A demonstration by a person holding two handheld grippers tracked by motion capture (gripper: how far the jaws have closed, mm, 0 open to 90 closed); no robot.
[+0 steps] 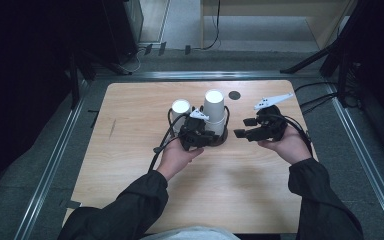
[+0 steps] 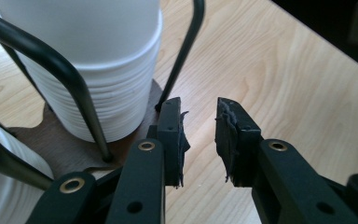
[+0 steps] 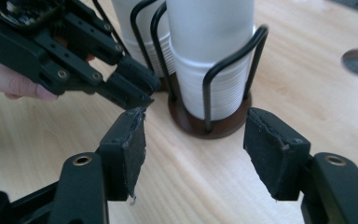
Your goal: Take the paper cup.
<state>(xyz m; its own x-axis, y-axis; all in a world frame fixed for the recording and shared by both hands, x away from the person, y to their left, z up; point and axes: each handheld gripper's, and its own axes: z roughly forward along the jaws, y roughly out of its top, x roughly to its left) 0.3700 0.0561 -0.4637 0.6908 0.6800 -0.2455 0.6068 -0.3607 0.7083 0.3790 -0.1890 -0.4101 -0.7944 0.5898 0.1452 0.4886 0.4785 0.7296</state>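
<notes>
**Two grippers beside the cup rack**

From above, the wooden table carries a wire cup holder near its middle, with two stacks of white paper cups standing upright in it: a shorter stack on the left and a taller stack on the right. The left gripper sits low against the holder's near side, its tips lost among the black wire. The right gripper hangs just to the right of the holder, apart from it, its jaws pointing toward the cups.

The left gripper view settles what the high view hides: the left gripper has its jaws a narrow gap apart with only bare table between them, nothing clamped. Its left jaw lies right at the holder's dark base, beside a wire upright and the ribbed rims of a cup stack.

The right gripper view shows the right gripper with jaws wide apart and empty, the holder's round base and a cup stack framed beyond the gap. It also catches the other gripper from the side, tips down by the holder, with fingers of the hand behind it.
</notes>
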